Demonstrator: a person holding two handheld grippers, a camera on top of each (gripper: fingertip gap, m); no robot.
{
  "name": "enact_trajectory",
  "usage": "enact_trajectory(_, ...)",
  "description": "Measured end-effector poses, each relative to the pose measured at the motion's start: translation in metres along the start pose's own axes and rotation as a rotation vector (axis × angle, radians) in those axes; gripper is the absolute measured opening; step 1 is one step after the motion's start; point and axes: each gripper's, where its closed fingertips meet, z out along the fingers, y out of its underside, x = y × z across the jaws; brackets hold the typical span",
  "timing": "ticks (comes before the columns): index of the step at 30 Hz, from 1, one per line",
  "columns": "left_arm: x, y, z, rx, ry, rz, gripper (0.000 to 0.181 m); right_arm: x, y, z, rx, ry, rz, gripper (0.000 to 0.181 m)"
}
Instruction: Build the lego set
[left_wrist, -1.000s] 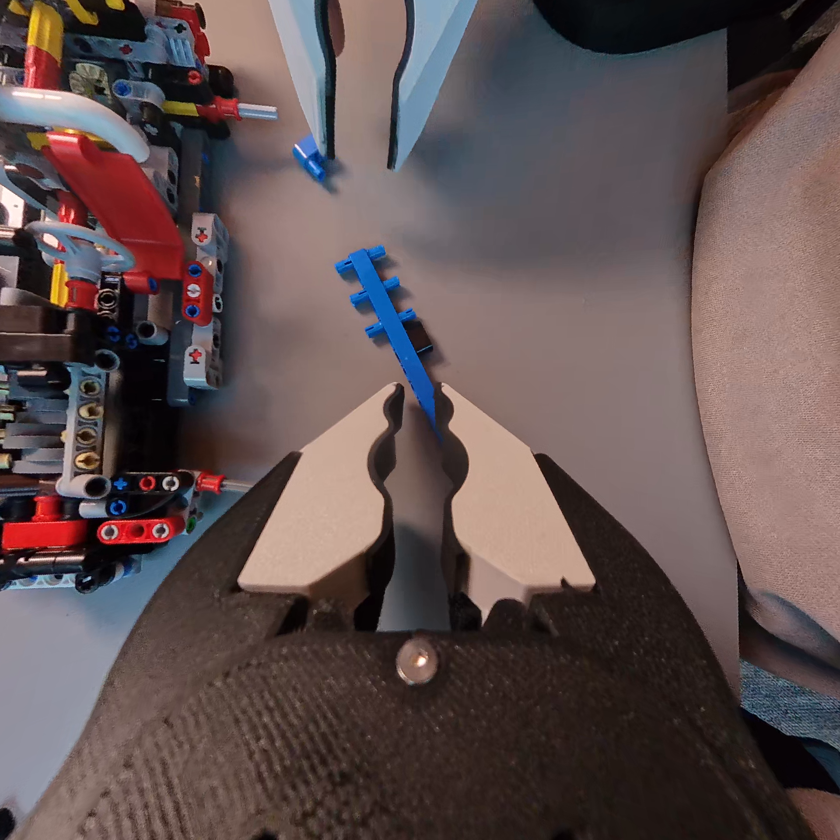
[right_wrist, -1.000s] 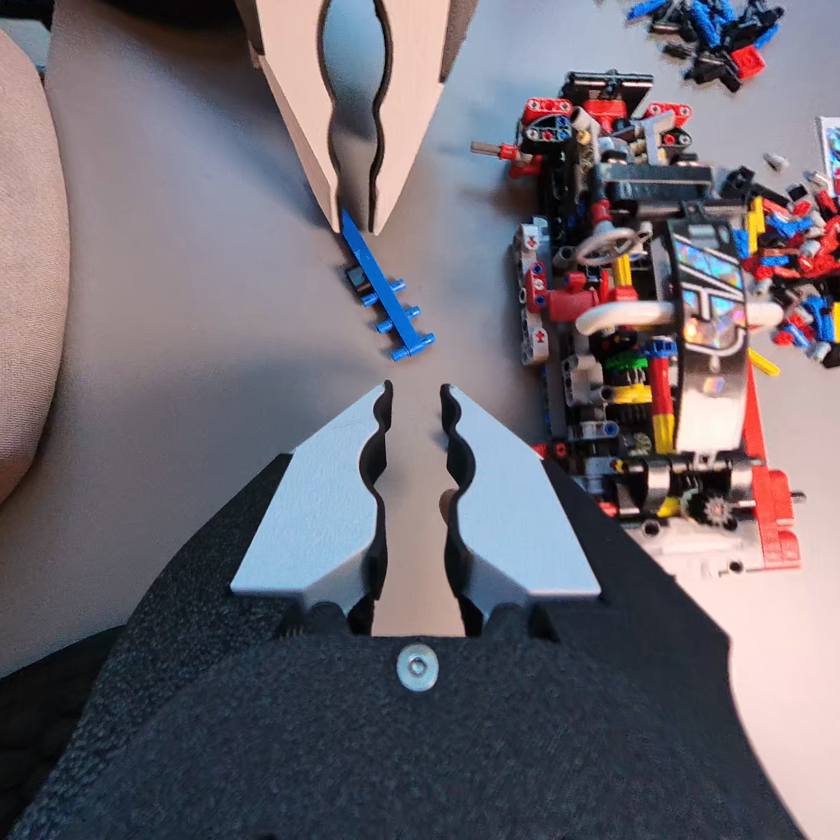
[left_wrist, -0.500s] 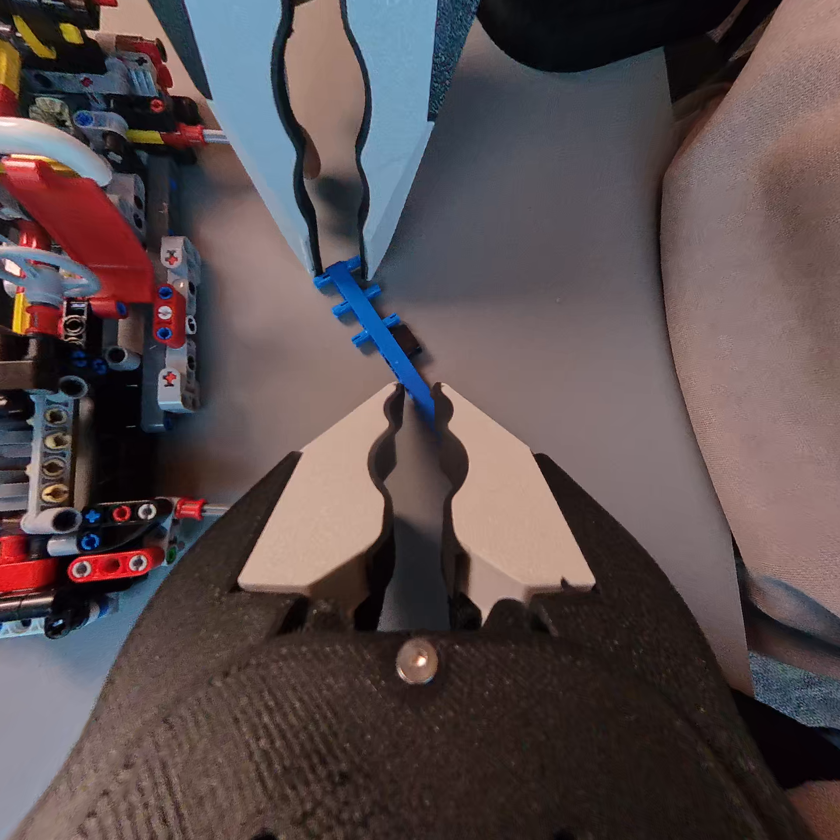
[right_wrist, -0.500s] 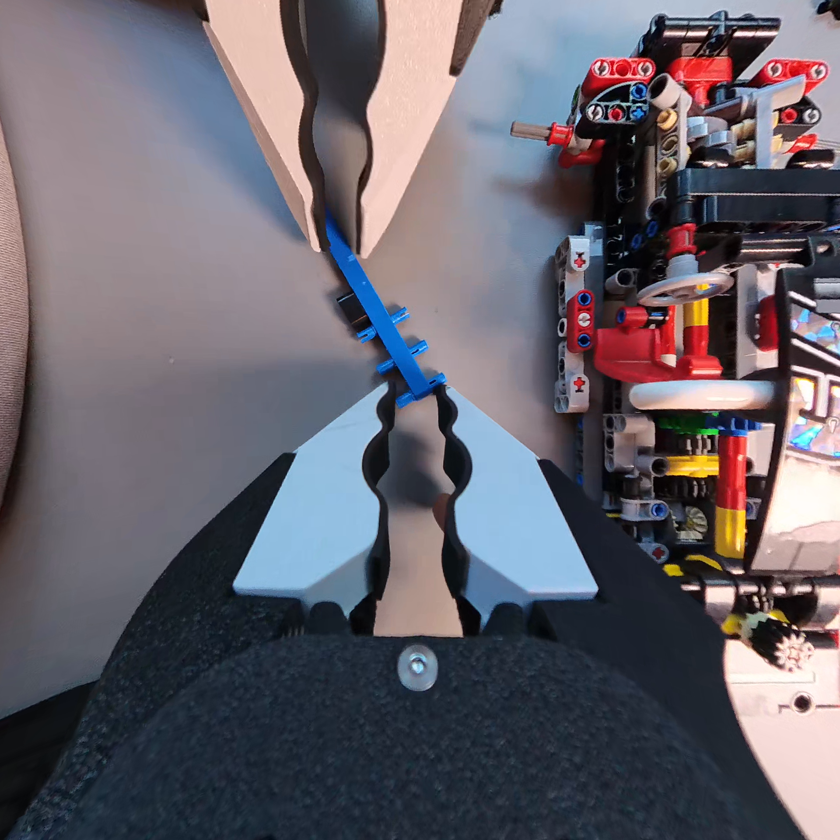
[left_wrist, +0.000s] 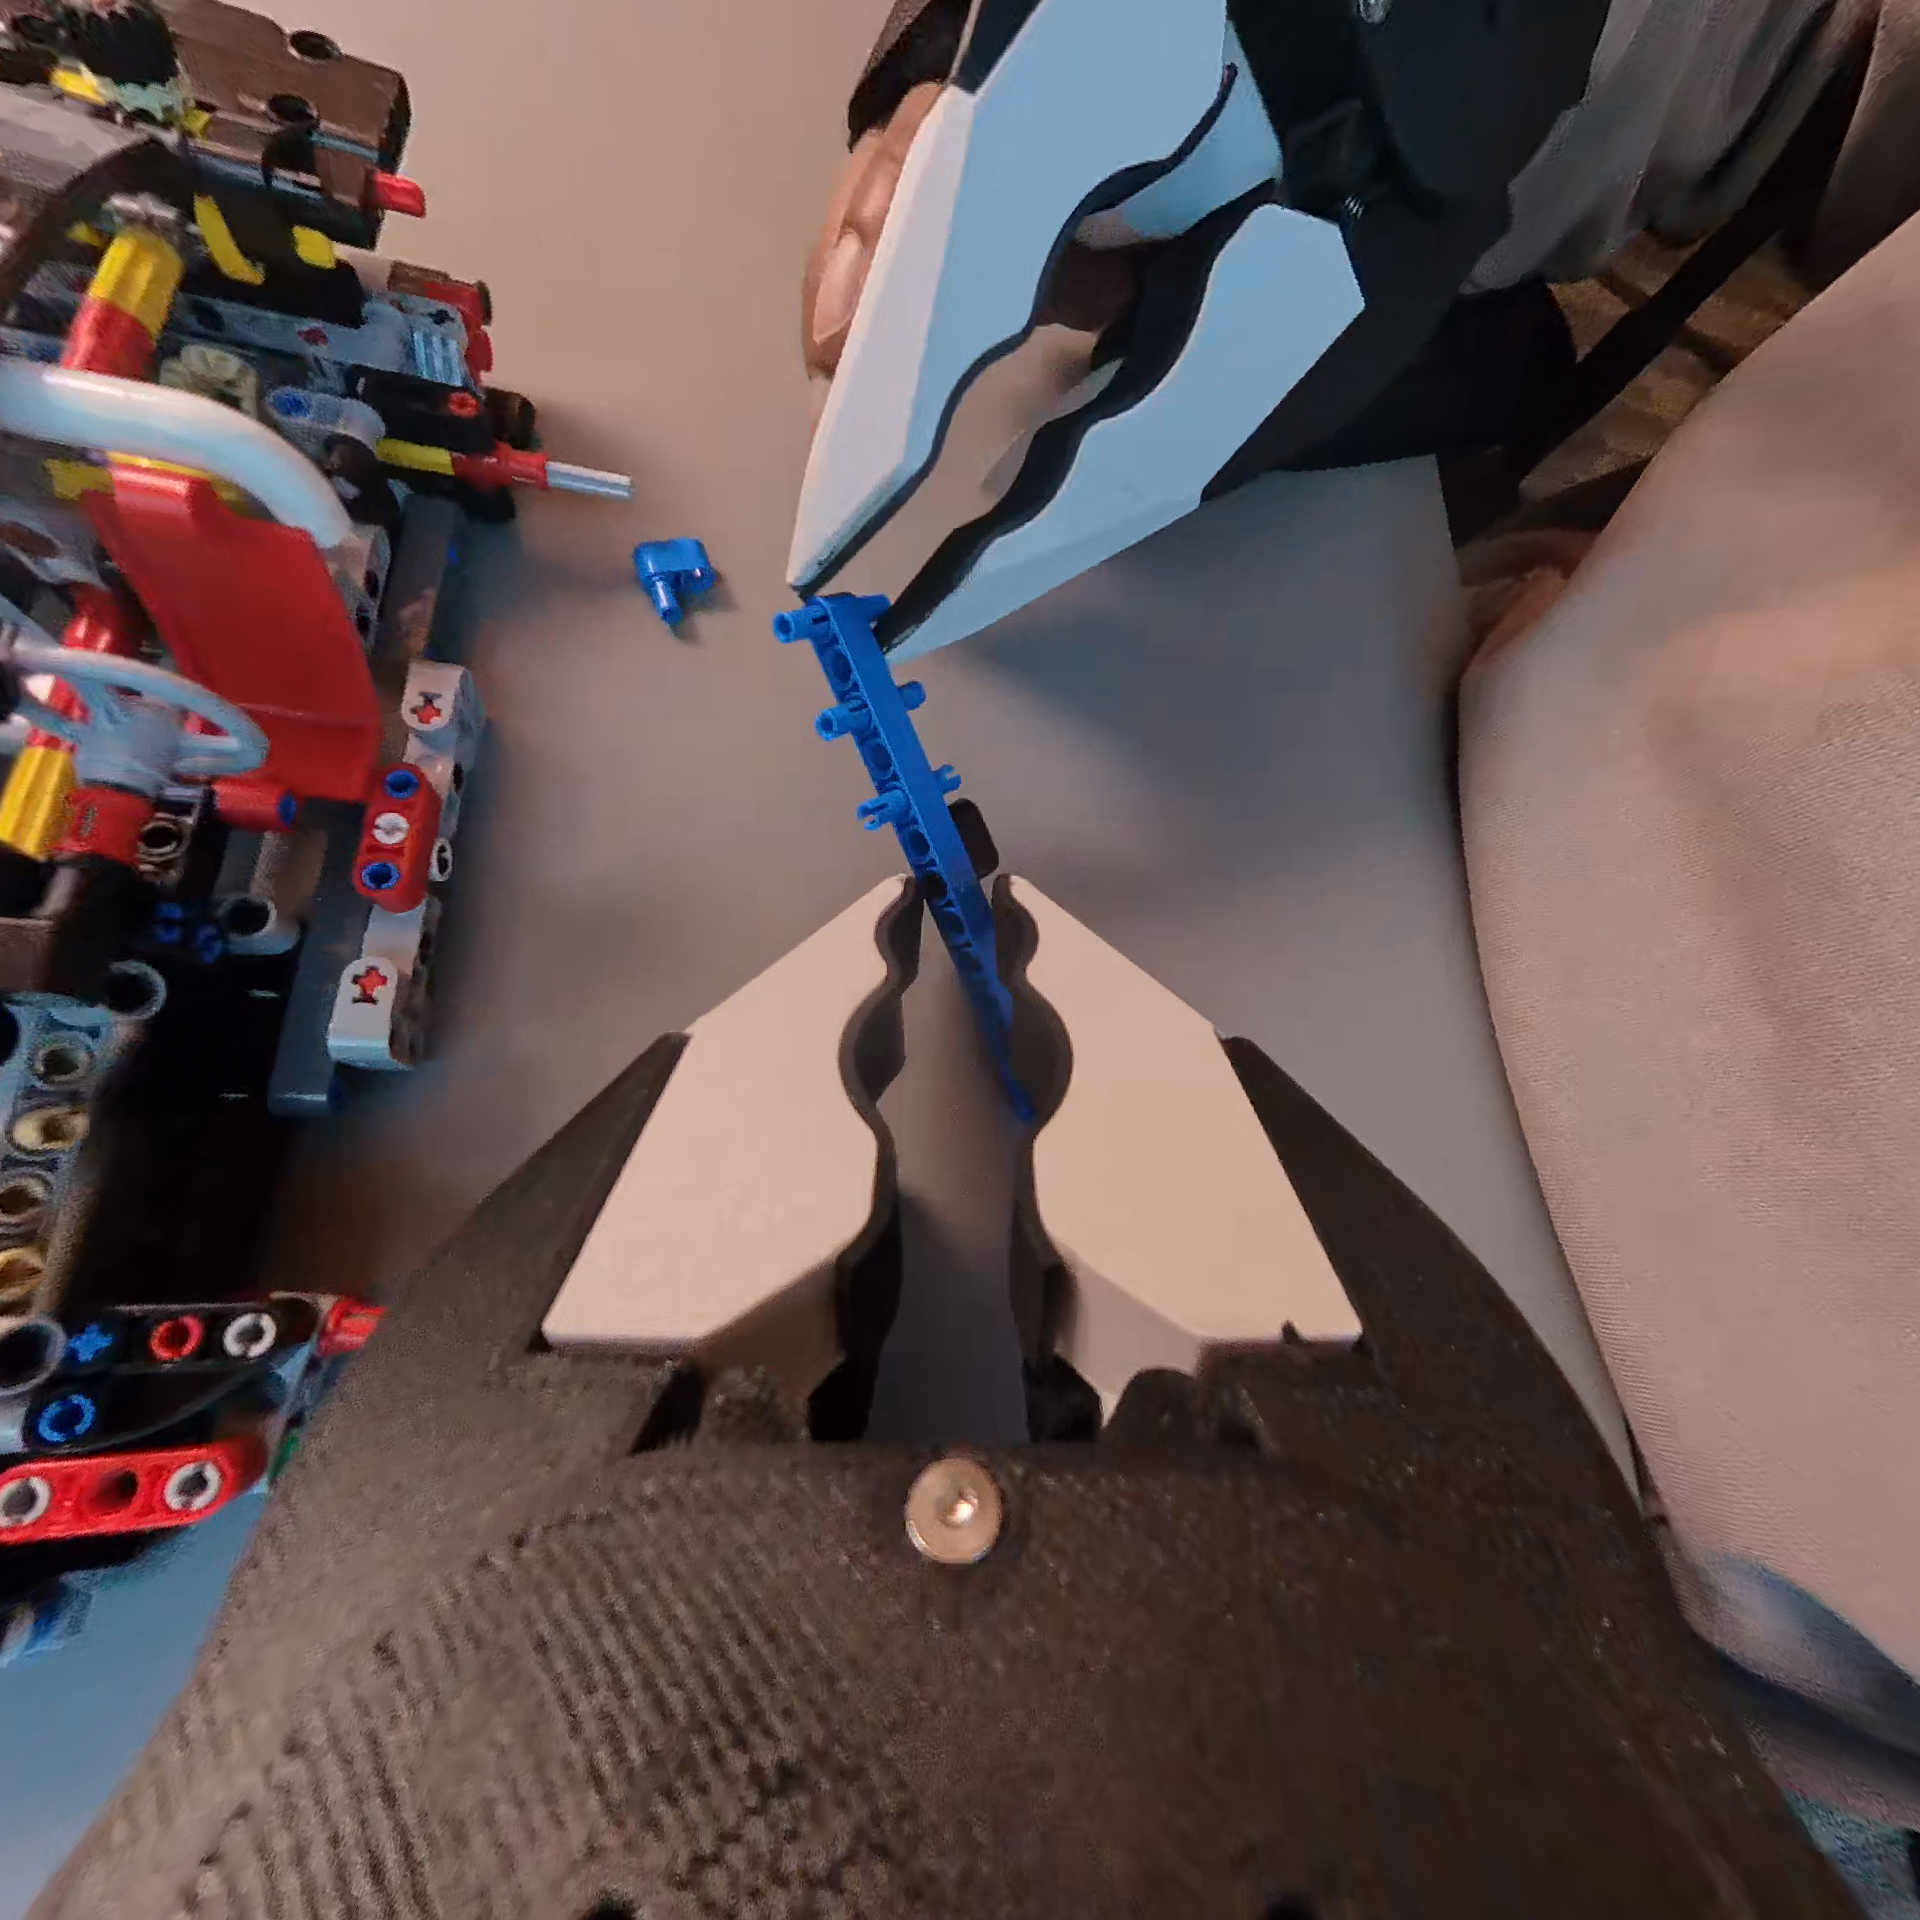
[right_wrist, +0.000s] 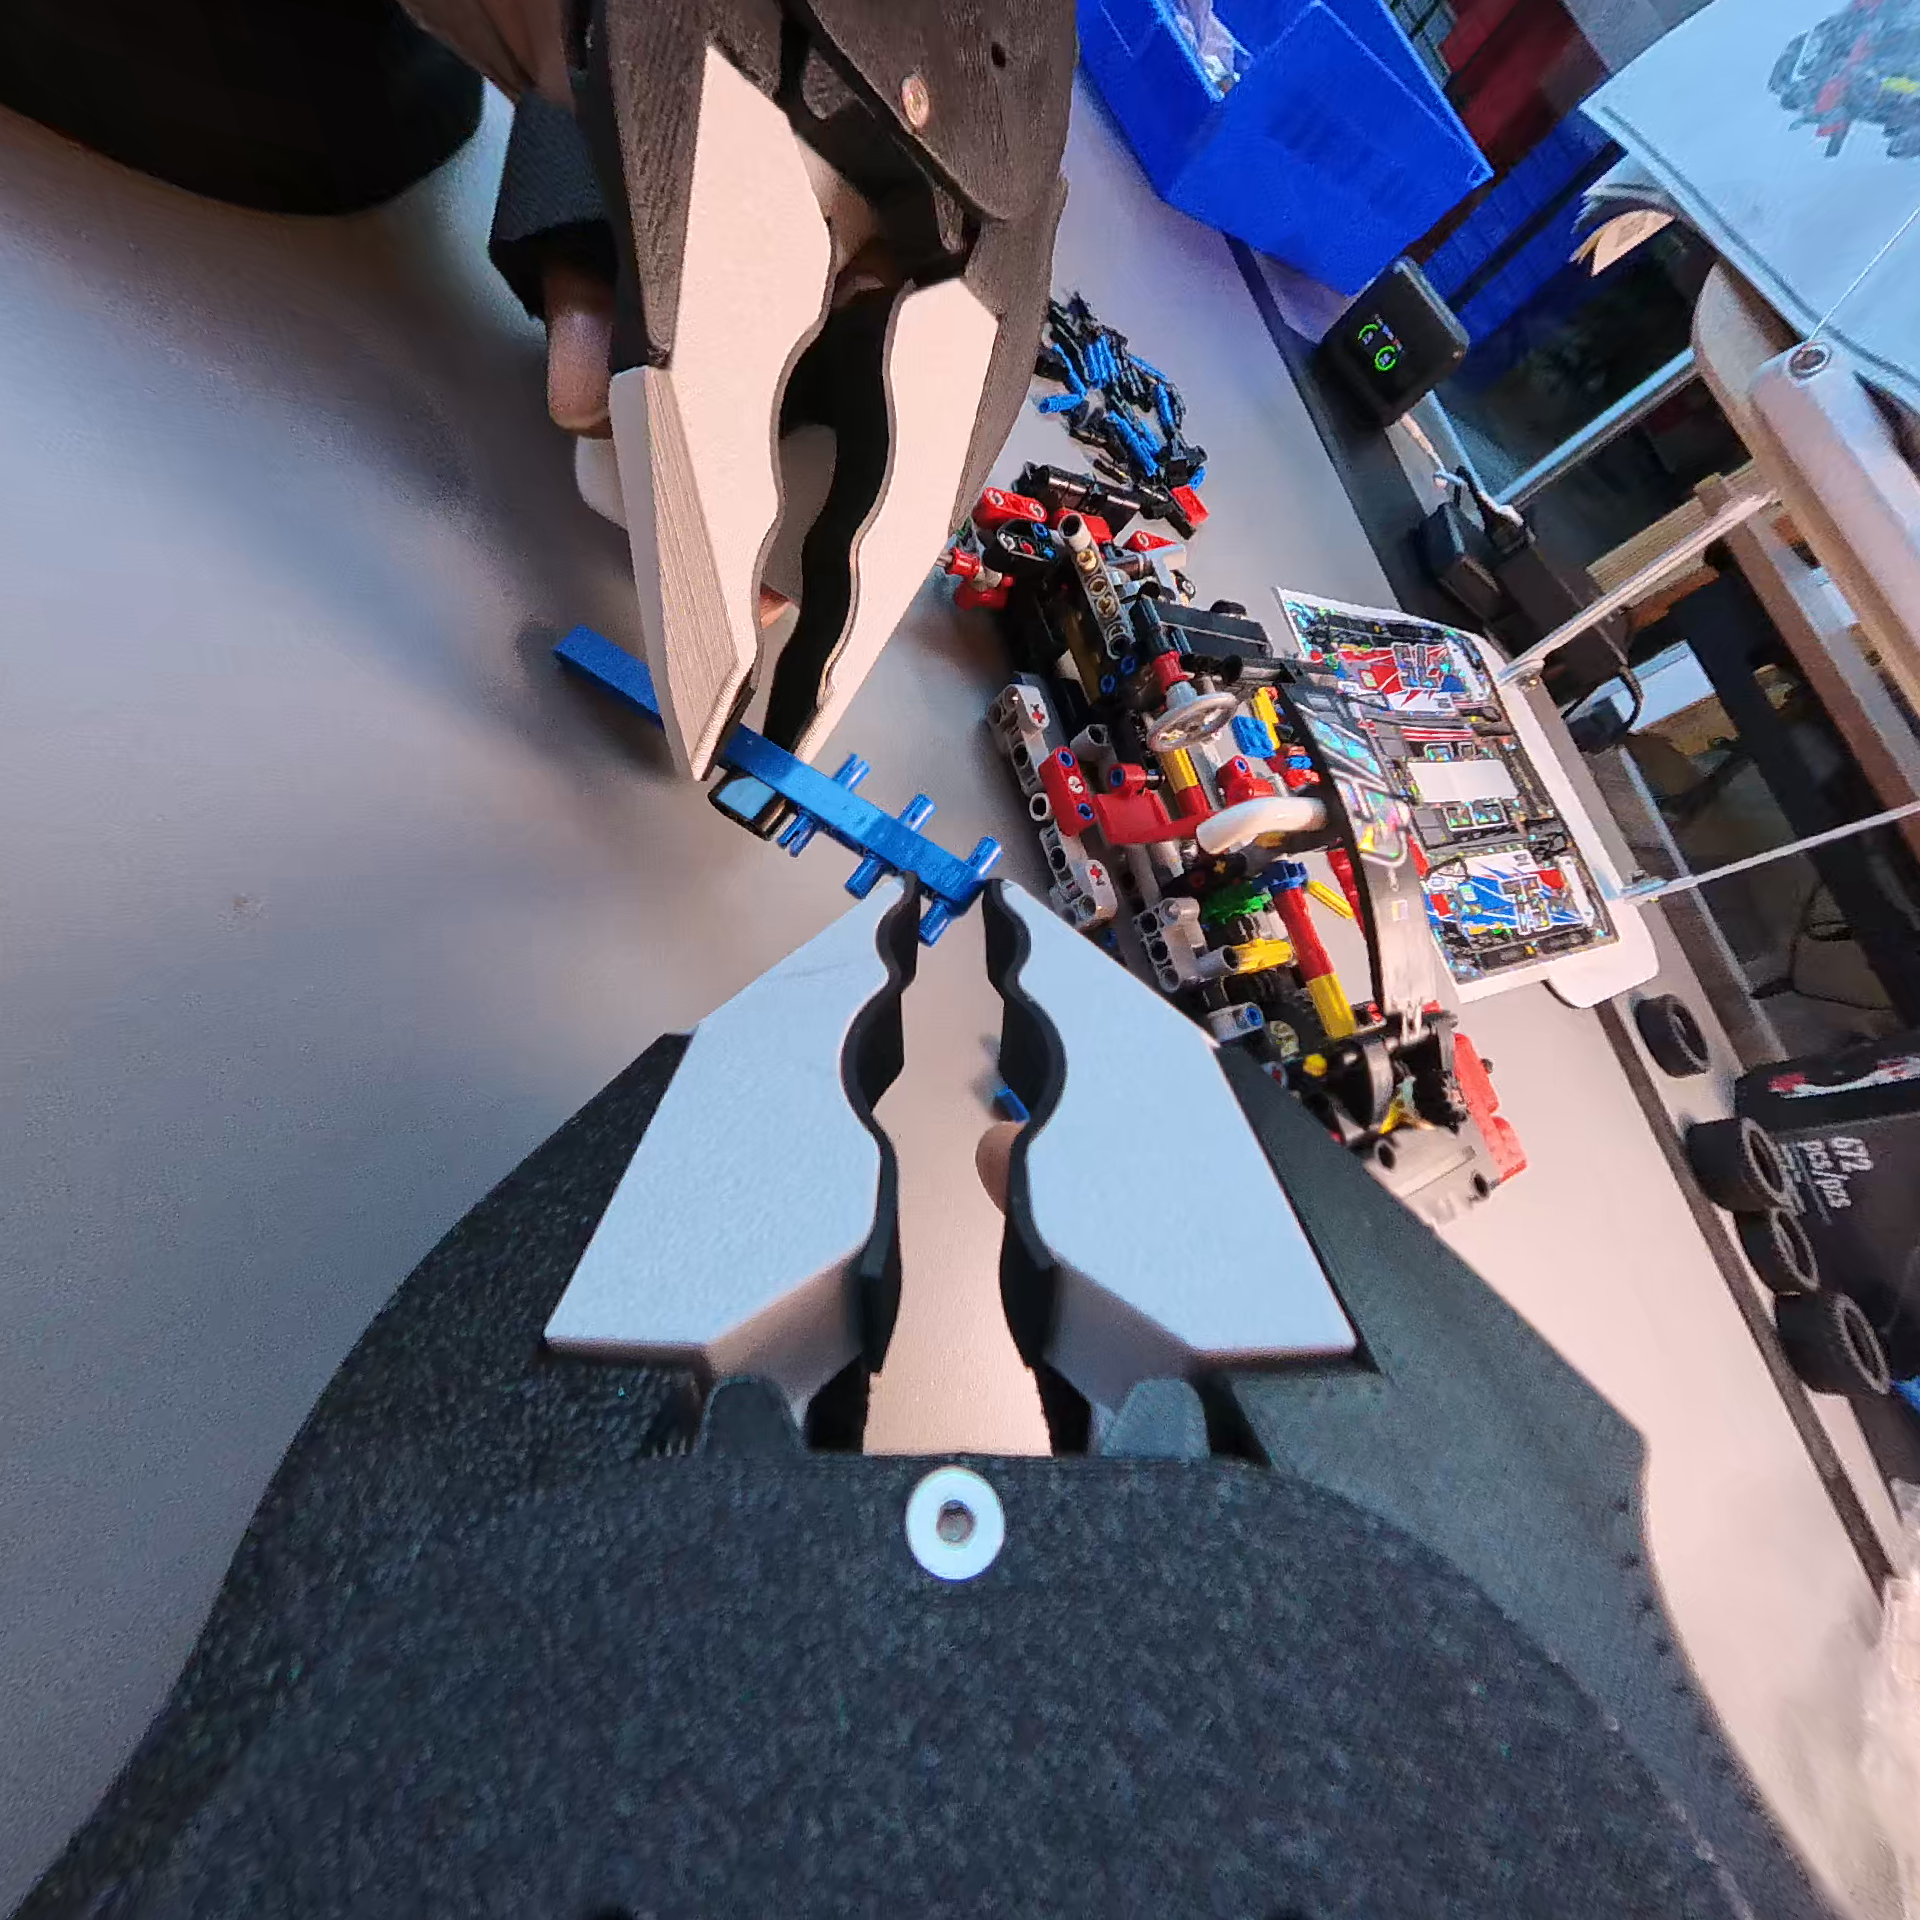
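A long blue Technic beam (left_wrist: 883, 727) carries several blue pins and a small black piece (left_wrist: 974, 831). My left gripper (left_wrist: 953, 883) is shut on one end of it. My right gripper (right_wrist: 948, 891) is shut on the other, pinned end of the beam (right_wrist: 894, 831). The two grippers face each other tip to tip and hold the beam just above the grey table (left_wrist: 1195, 727). The right gripper also shows in the left wrist view (left_wrist: 847, 615), and the left gripper in the right wrist view (right_wrist: 753, 758). The partly built lego car (right_wrist: 1195, 831) lies beside them.
A small blue piece (left_wrist: 670, 571) lies on the table near the car (left_wrist: 208, 675). A sticker sheet (right_wrist: 1455, 779), loose pieces (right_wrist: 1122, 405), black tyres (right_wrist: 1766, 1247) and blue bins (right_wrist: 1299, 135) lie beyond the car. A beige cushion (left_wrist: 1714, 1039) borders the table. Across from one pair of fingers to the other is roughly 5 centimeters.
My right gripper came in from the open and shut on the pinned end of the beam. Both grippers have since tilted and raised the beam off the table.
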Motion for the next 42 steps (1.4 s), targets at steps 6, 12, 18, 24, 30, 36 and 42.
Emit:
enact_trajectory(6,-0.007,0.0,-0.003,-0.105,-0.213,0.321,0.008,-0.008,-0.003,-0.01,0.041,-0.278,0.276,0.028)
enact_trajectory(12,-0.007,0.001,-0.002,-0.121,-0.254,0.388,0.007,-0.028,0.006,-0.003,-0.05,-0.458,0.265,0.006)
enact_trajectory(18,-0.007,0.004,-0.001,-0.068,-0.167,0.276,0.012,-0.034,0.012,0.002,-0.071,-0.457,0.217,0.005)
enact_trajectory(24,-0.012,0.01,0.005,-0.097,-0.178,0.281,0.01,-0.032,0.015,0.004,-0.096,-0.468,0.239,0.012)
enact_trajectory(30,-0.013,0.009,0.002,-0.084,-0.178,0.274,0.013,-0.027,0.013,-0.001,-0.084,-0.469,0.243,0.018)
enact_trajectory(36,-0.004,-0.02,-0.022,0.121,-0.065,0.147,0.025,0.015,0.024,-0.017,-0.111,-0.385,0.331,0.021)
enact_trajectory(42,-0.035,-0.032,-0.042,0.258,-0.136,-0.009,0.024,0.015,0.058,-0.003,-0.301,-0.371,0.365,0.021)
